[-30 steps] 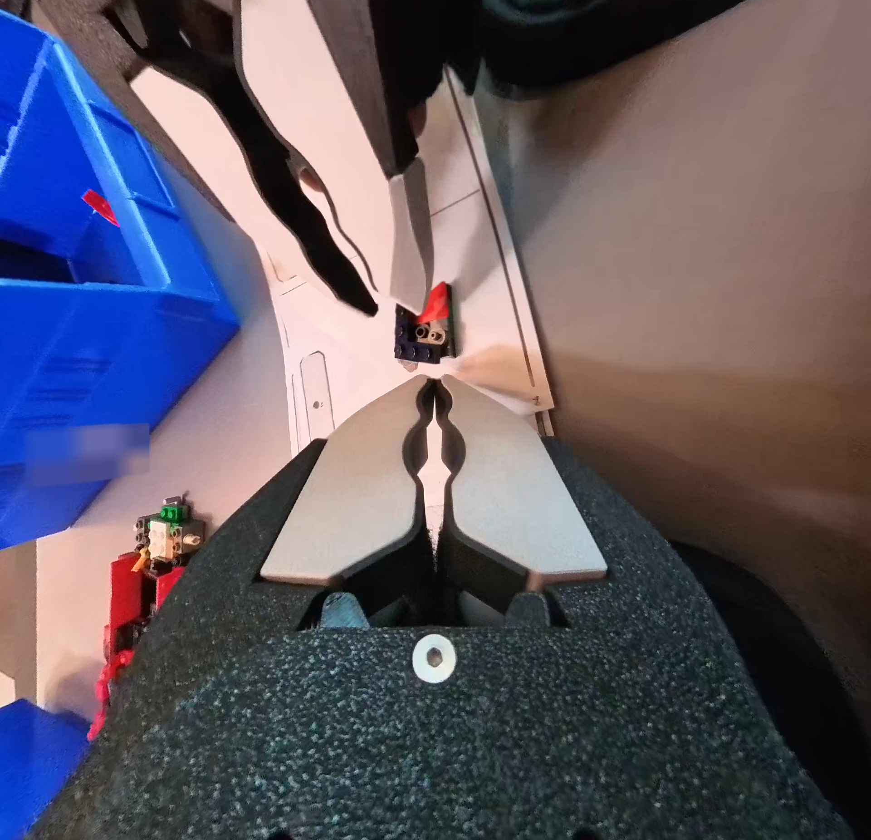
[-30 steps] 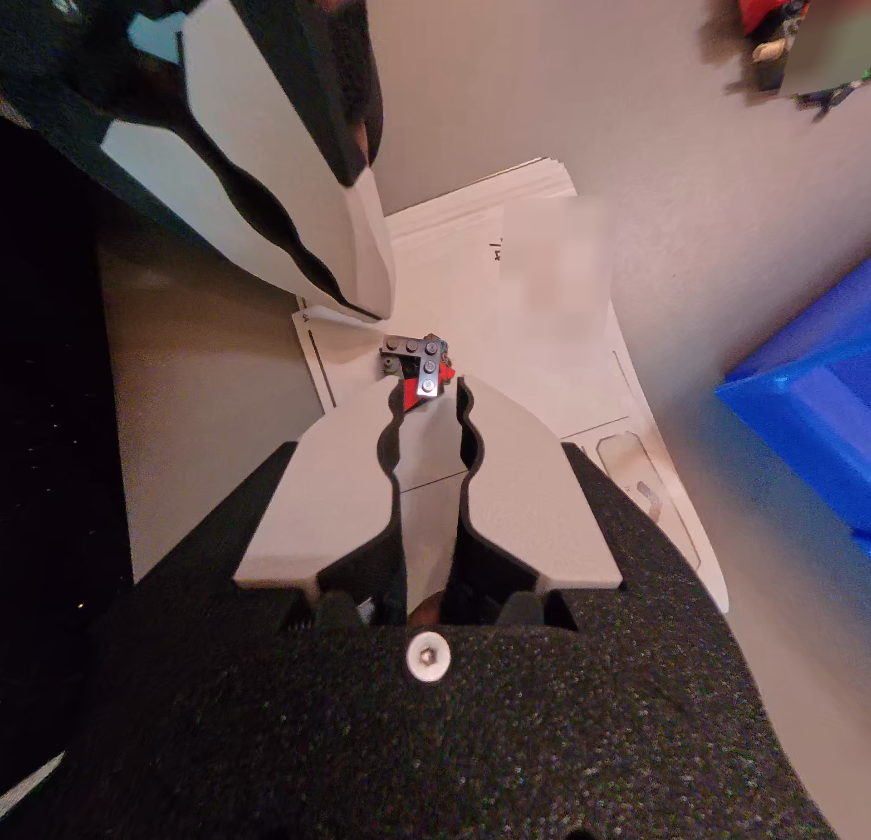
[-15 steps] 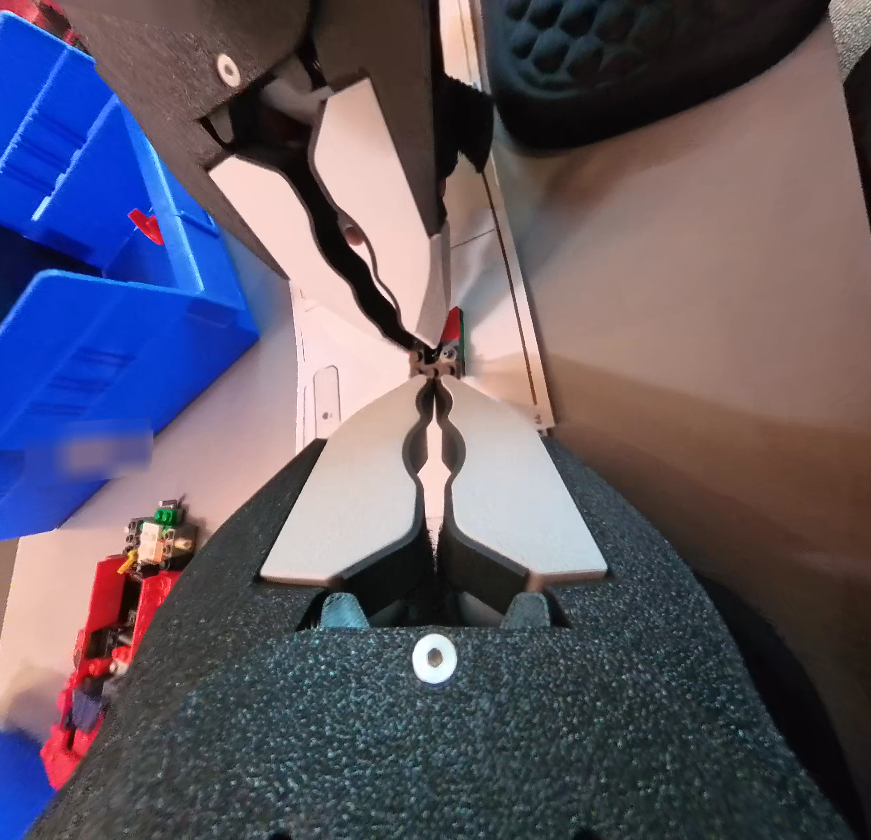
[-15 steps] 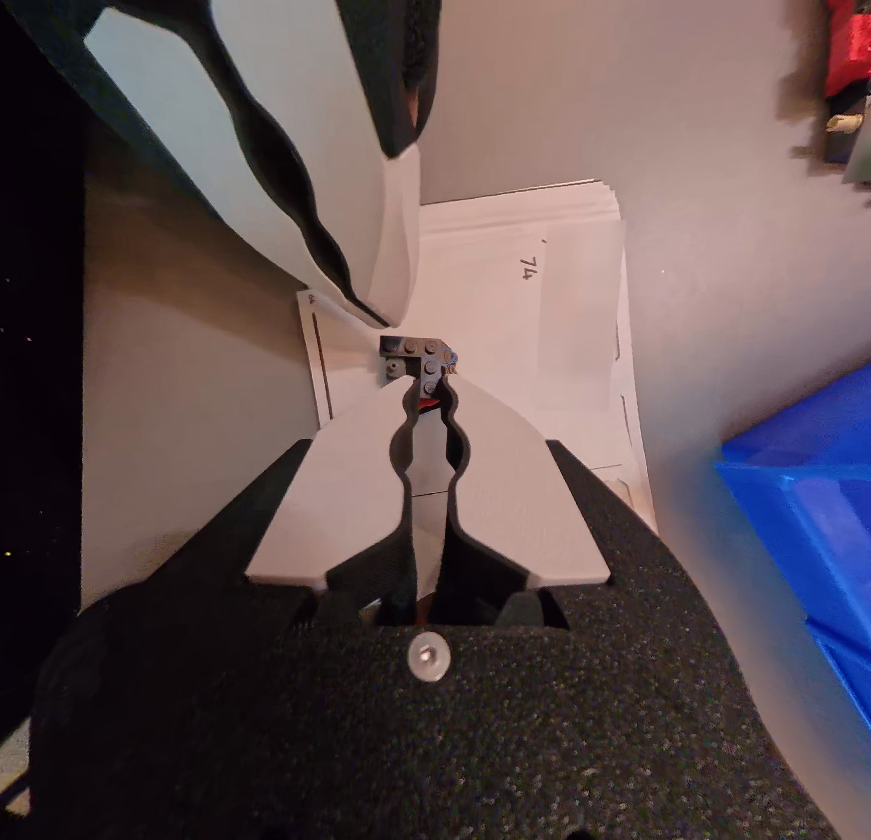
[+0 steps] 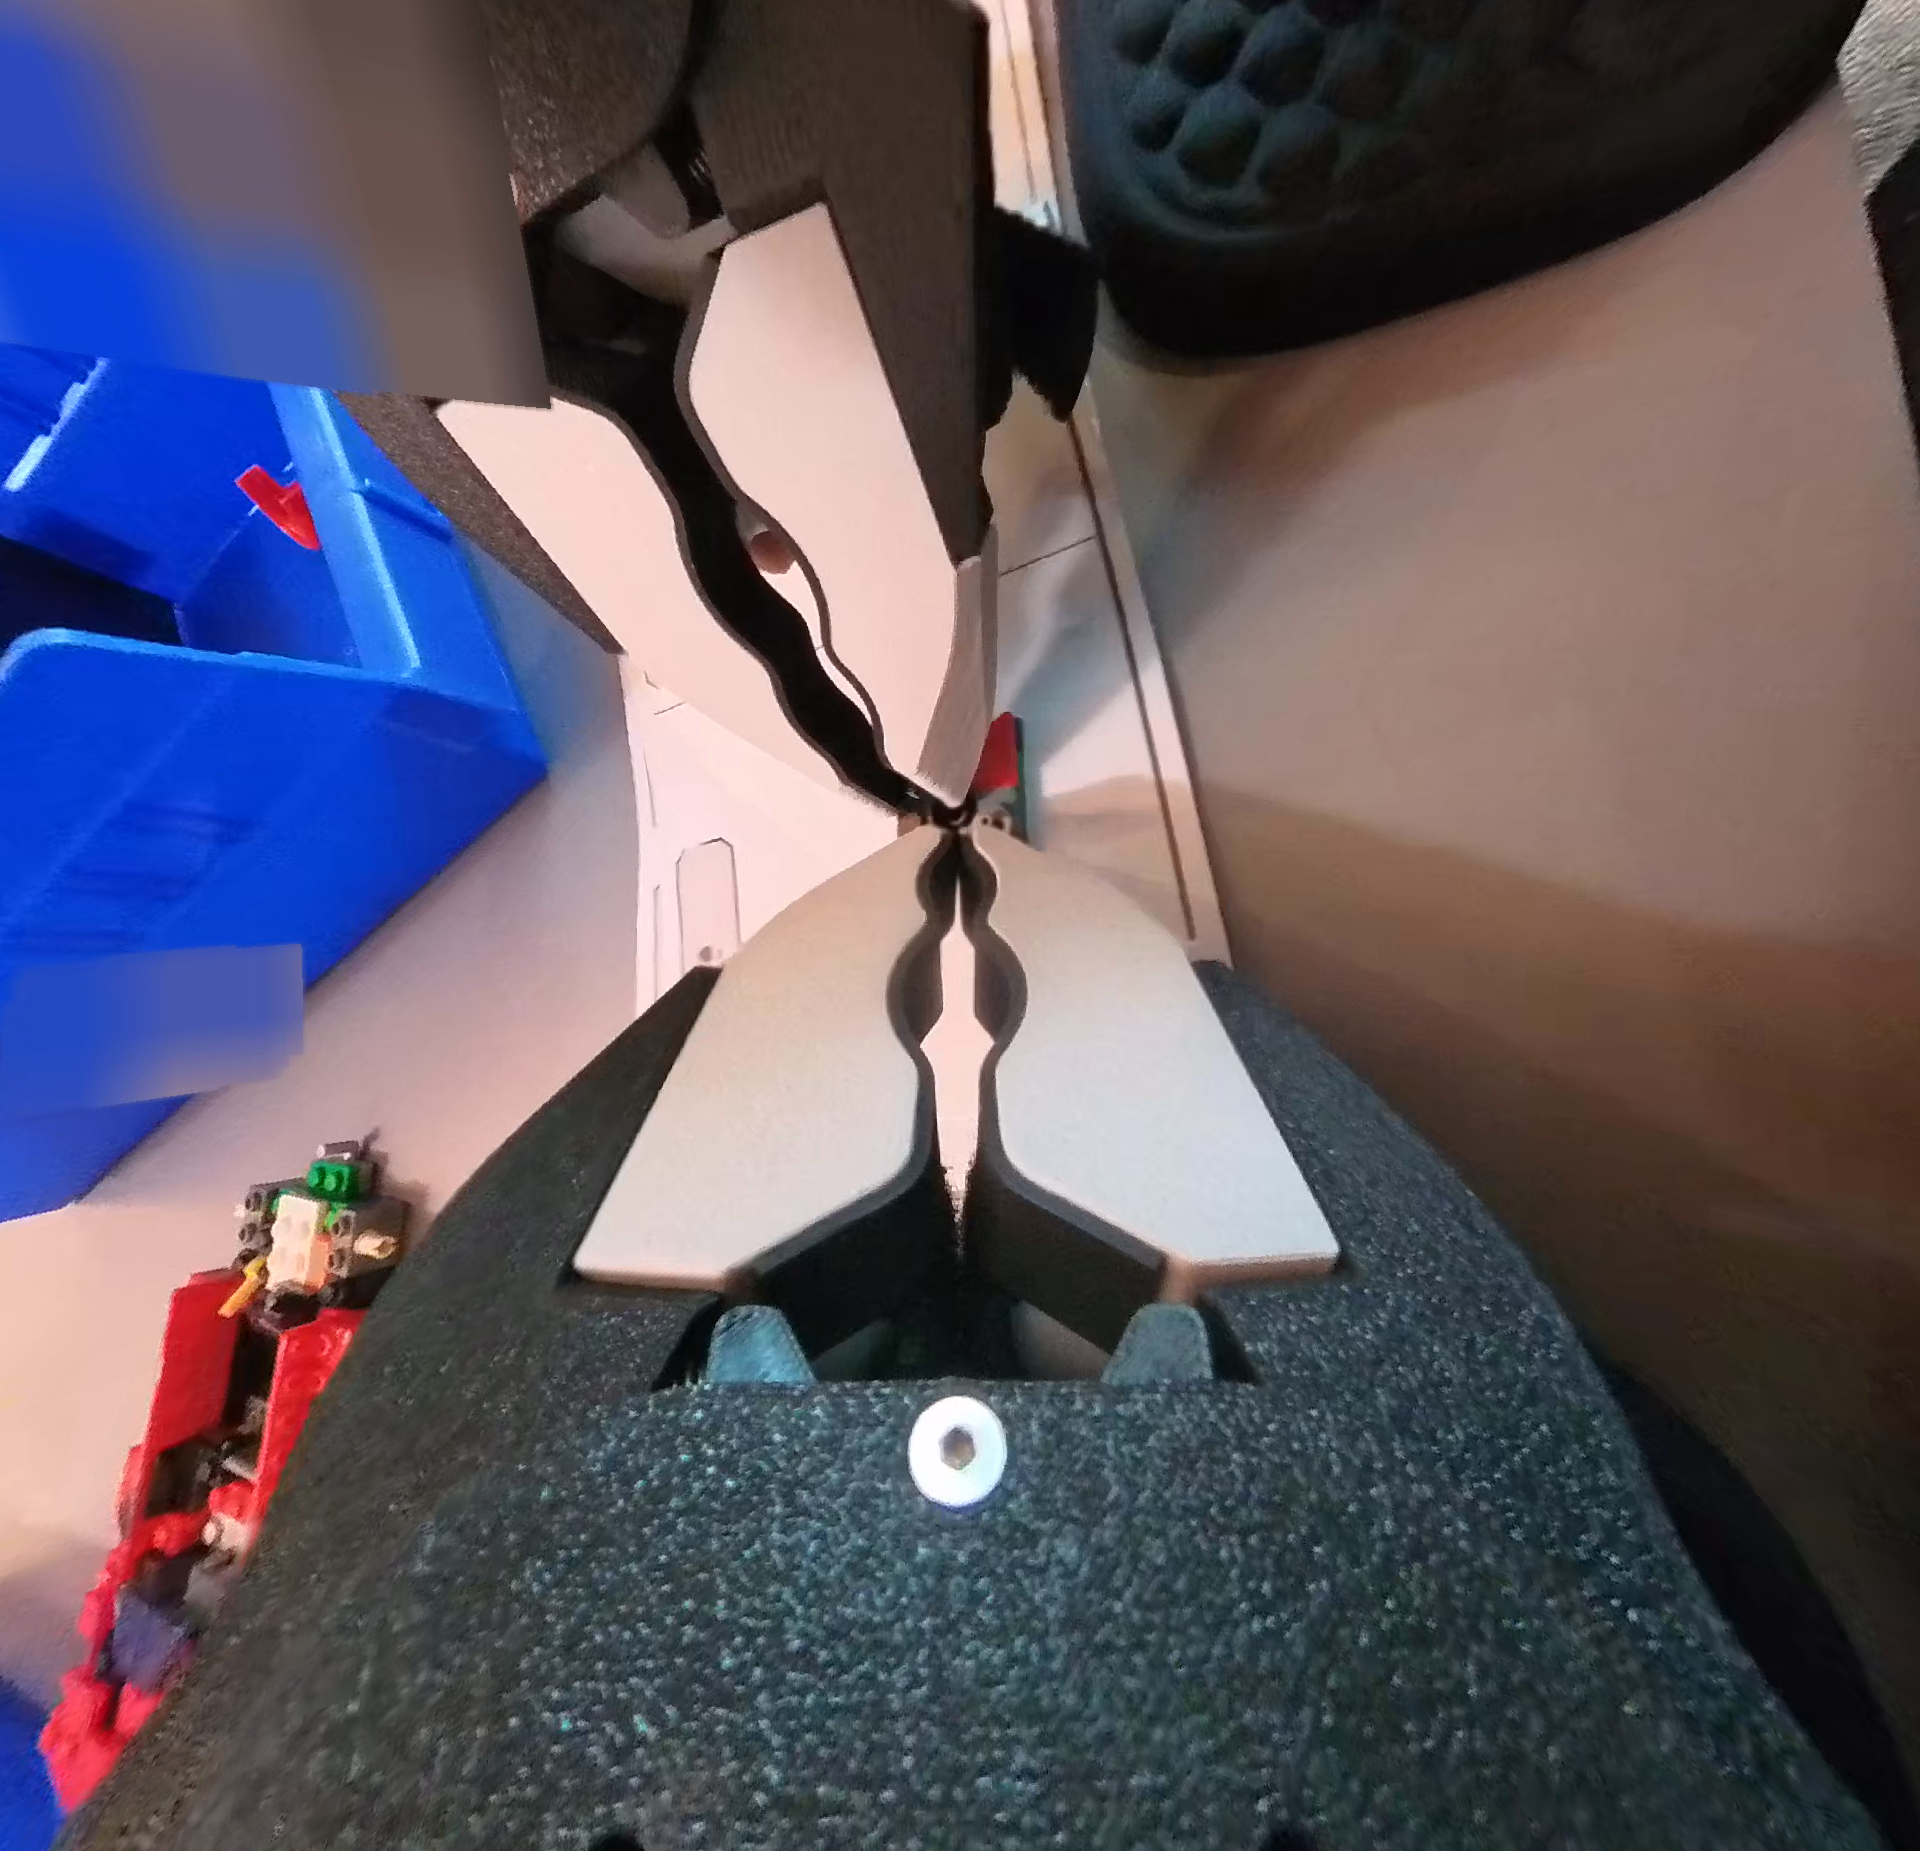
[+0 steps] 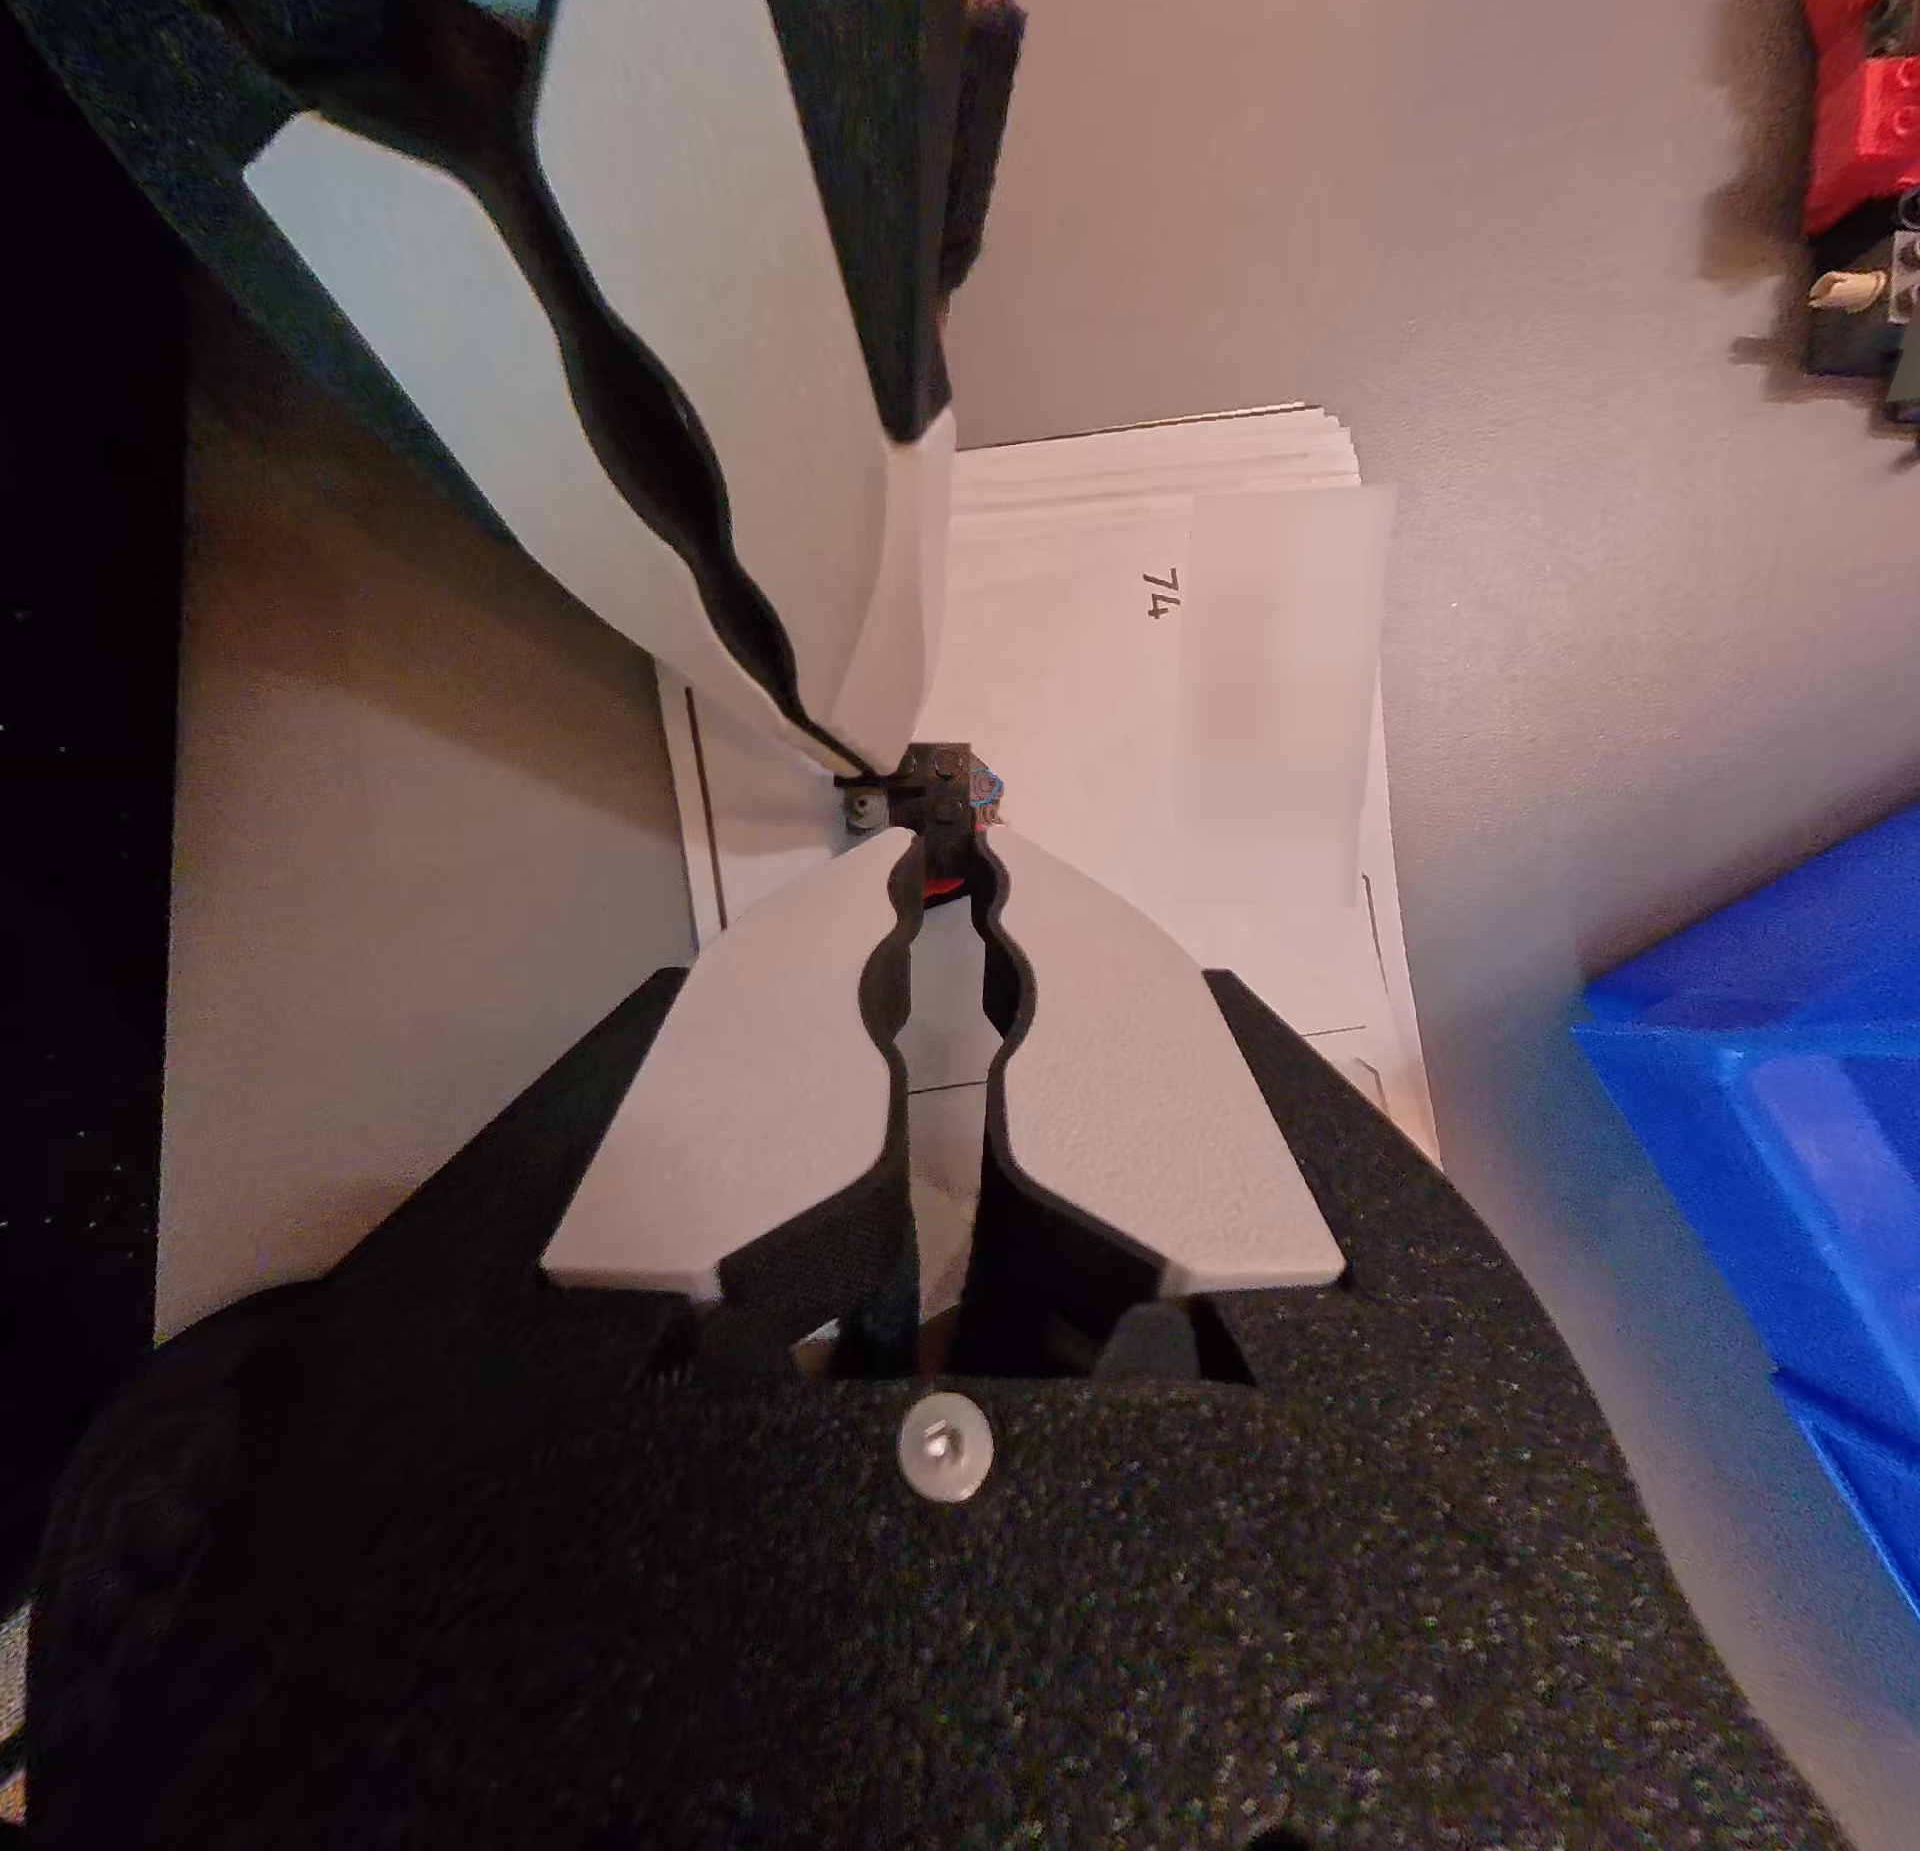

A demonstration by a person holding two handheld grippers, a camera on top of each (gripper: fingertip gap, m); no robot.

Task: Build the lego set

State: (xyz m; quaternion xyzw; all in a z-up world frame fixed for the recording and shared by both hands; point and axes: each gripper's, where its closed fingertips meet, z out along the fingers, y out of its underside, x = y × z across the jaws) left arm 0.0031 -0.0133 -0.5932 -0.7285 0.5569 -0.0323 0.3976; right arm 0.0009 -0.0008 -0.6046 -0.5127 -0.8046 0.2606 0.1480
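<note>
The small dark subassembly (image 6: 940,799), with a red piece beneath, sits just above the booklet (image 6: 1091,679) between both grippers. The right gripper (image 6: 945,845) has its jaws clenched on it; the left gripper (image 5: 951,845), jaws nearly closed, pinches its grey plate edge. This looks like pressing a piece on; next needs a firm, aligned squeeze. The grippers meet tip to tip. The red model (image 5: 218,1386) and blue bins (image 5: 208,762) stand apart on the table (image 6: 1558,451).

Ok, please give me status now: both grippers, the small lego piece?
Right gripper shut on small lego assembly. Left gripper shut, tips at it. Over instruction sheets. Nothing in the way.
</note>
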